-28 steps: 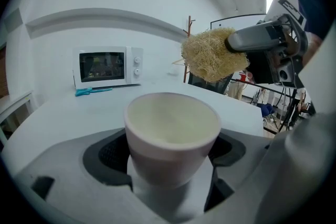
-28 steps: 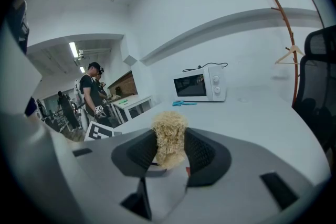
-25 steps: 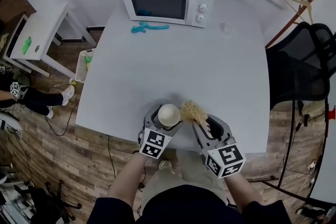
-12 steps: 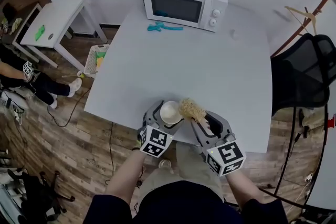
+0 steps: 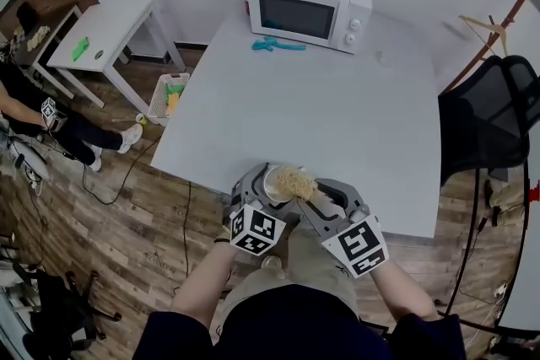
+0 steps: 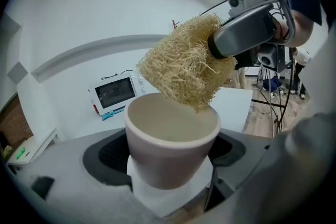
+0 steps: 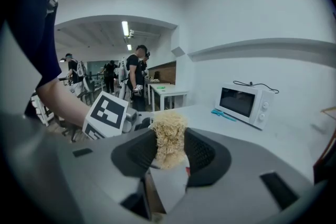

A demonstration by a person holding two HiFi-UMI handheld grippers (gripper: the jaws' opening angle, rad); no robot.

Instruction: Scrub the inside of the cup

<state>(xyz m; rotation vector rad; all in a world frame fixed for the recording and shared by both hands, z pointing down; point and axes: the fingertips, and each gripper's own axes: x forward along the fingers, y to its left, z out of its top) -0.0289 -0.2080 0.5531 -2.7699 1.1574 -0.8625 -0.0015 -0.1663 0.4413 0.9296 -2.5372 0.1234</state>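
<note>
My left jaws clamp the cup (image 6: pixel 170 149) upright. My right jaws pinch the loofah (image 6: pixel 184 68), its tip at the rim's right side.

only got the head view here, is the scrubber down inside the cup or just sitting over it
observer: The left gripper view shows only the lower tip of the scrubber reaching the mouth of the cup, near the far rim. The bulk of it is above.
operator: is the cup held properly, i just see its top
observer: Yes. The left gripper has its jaws pressed on the cup's sides, and the cup stands upright between them.
operator: and the hold on the scrubber
observer: The right gripper is shut on the scrubber's lower part, with the fibres sticking out past the jaws.
</note>
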